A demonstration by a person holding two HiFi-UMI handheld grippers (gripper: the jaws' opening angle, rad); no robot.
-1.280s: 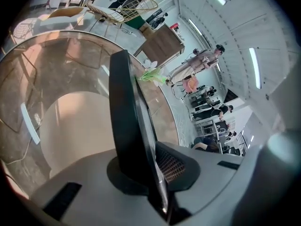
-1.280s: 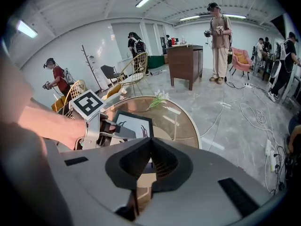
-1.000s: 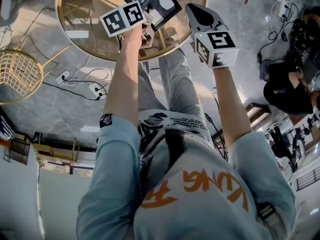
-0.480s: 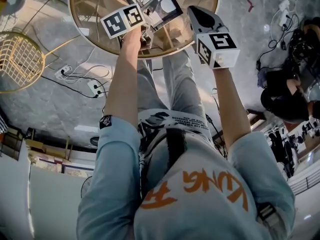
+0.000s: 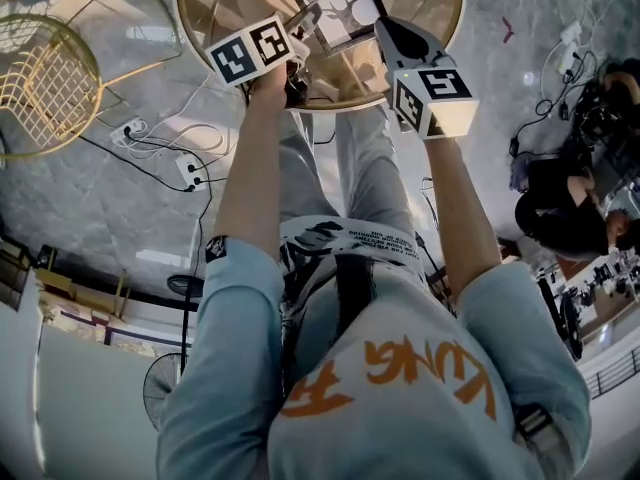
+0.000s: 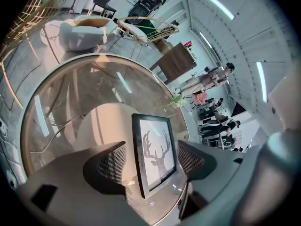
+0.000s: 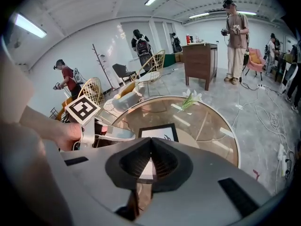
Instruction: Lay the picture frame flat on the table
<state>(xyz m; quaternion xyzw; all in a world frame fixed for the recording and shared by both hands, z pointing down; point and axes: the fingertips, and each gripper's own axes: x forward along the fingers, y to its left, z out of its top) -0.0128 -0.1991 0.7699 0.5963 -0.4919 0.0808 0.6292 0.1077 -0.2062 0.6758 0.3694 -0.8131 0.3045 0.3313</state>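
The left gripper (image 6: 151, 160) has its jaws wide apart, and they are opening. The picture frame (image 5: 338, 6) sits between them and a little way ahead. The pads do not press on it, so the jaws hold nothing. The frame lies flat on the round glass surface (image 6: 70, 98) with its deer picture facing up.

The right gripper (image 7: 151, 140) has its jaws closed tip to tip, with nothing in them. It hangs just to the right of the left jaws, over the near edge of the surface. The frame lies just ahead of it too.

I think the main job is done, because the frame is down flat. What seems left is to pull the left jaws back without bumping the frame.

The near corner of the frame is close to the rim on the side of the jaws. A push that way could slide it off. Ahead of the jaws and to their left, the glass is bare, so there is lots of room there. A white flower (image 7: 190, 98) lies far ahead near the far rim, well apart from the frame. A gold wire chair (image 5: 40, 88) stands off to the left on the floor, and cables (image 5: 160, 153) lie under it.
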